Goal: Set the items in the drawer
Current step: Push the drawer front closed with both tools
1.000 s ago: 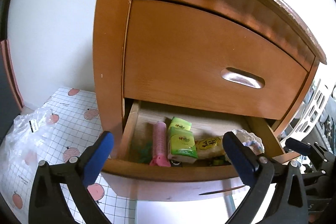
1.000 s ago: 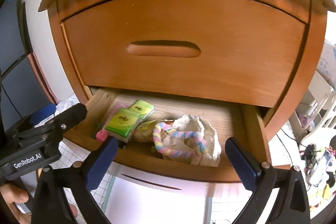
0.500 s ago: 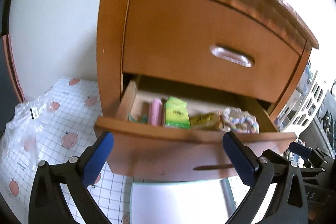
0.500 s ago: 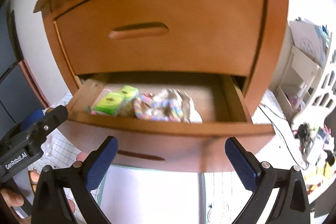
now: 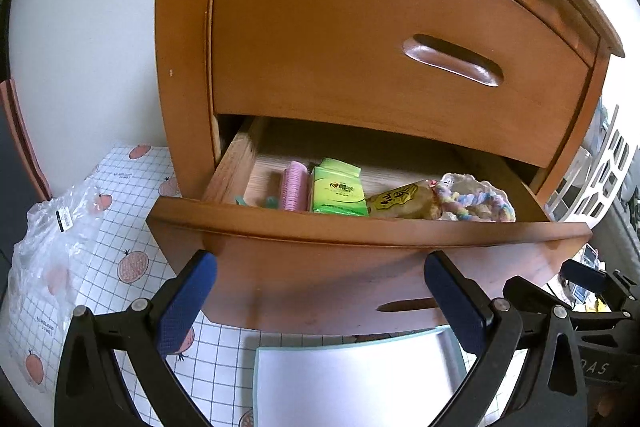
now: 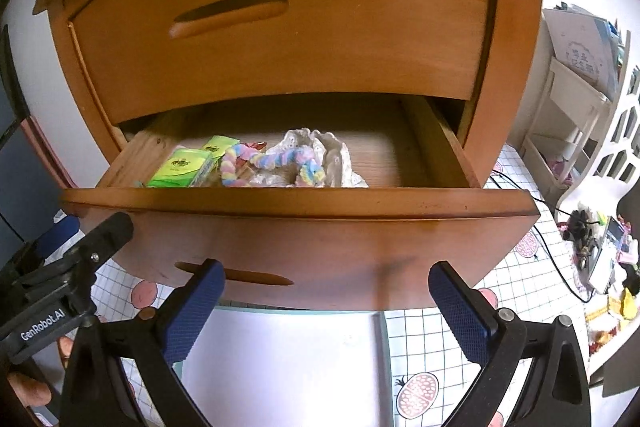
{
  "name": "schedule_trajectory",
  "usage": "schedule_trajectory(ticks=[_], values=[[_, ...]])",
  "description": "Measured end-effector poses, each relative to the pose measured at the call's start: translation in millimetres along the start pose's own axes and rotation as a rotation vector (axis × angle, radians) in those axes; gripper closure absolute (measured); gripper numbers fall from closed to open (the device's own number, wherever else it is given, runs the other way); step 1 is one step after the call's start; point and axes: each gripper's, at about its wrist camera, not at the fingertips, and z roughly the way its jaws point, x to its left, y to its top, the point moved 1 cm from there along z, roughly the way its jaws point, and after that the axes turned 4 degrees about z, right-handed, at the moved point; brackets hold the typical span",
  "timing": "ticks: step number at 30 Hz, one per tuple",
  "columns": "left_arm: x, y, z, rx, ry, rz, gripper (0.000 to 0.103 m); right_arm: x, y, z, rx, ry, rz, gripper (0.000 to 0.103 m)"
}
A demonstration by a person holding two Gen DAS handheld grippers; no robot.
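The lower drawer (image 5: 360, 275) (image 6: 304, 239) of a wooden nightstand stands pulled out. Inside lie a pink ribbed roll (image 5: 295, 185), a green tissue pack (image 5: 338, 193) (image 6: 182, 169), a yellow snack bag (image 5: 400, 201), a pastel braided rope (image 5: 472, 205) (image 6: 272, 161) and a white lace cloth (image 6: 336, 159). My left gripper (image 5: 320, 291) is open and empty, low in front of the drawer's face. My right gripper (image 6: 326, 301) is open and empty too, just before the drawer front near its slot handle (image 6: 236, 275).
The upper drawer (image 5: 400, 39) is closed. A pale tray (image 5: 360, 383) (image 6: 280, 367) lies on the checked fruit-print mat (image 5: 132, 239) below the drawer. A crinkled plastic bag (image 5: 52, 239) sits at the left. A white shelf (image 6: 568, 99) and cluttered items (image 6: 600, 251) stand to the right.
Both grippers have pulled back and dropped lower, from over the drawer's opening to in front of its face. The drawer's contents have stayed in place.
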Motion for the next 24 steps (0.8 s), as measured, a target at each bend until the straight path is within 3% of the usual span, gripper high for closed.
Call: schedule_trajectory(ticks=[13, 24], values=[[-5.2, 32.0, 43.1, 0.015, 0.028, 0.040, 0.000, 3.3, 34.9, 35.5, 0.008, 0.010, -0.030, 0.000], [-19.1, 40.9, 58.5, 0.025, 0.043, 0.056, 0.000, -4.5, 60.3, 59.0, 0.017, 0.007, -0.008, 0.000]])
